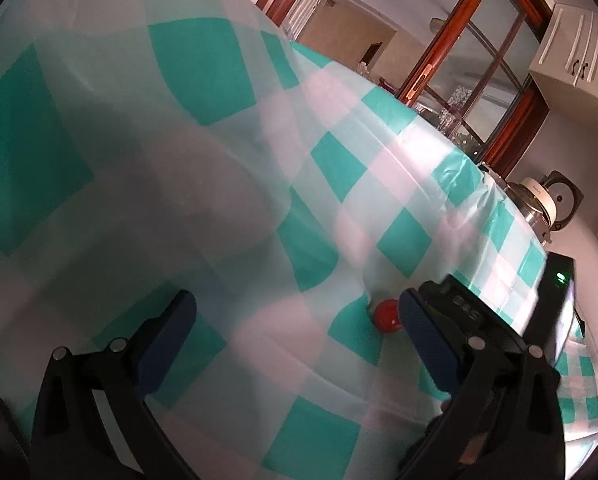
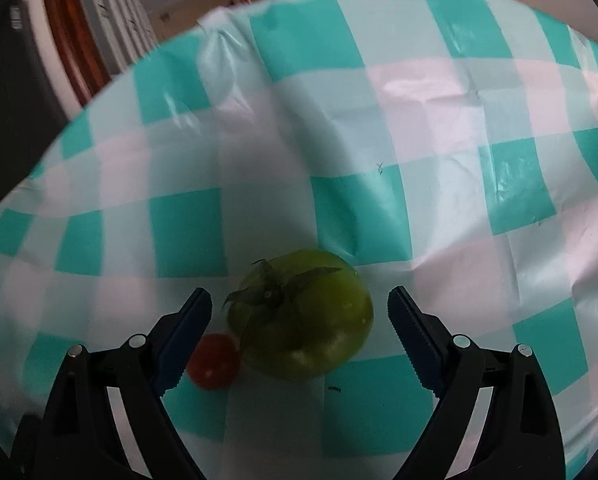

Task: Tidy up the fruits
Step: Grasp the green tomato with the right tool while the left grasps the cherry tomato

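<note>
Between the spread fingers of the right gripper sits a green tomato, resting on the checked tablecloth just ahead of the fingertips and slightly toward the left one. That gripper stands wide open with nothing in its hold; neither pad touches the fruit, and a clear gap shows on the right side. The tomato is nearly round, a little broader than tall, so it has no real long axis to line up with; its stem and leafy cap face up and toward the left finger. A small red tomato lies touching or just beside the green one, low on the left, close against the inner face of the left finger, and I judge it likely to be nudged if the jaws close as they stand. From the left wrist view, the left gripper is also open and empty, over bare cloth, with the red tomato just beside its right fingertip. The right hand is plainly the nearer to the green fruit, and a short push forward should centre it.
</note>
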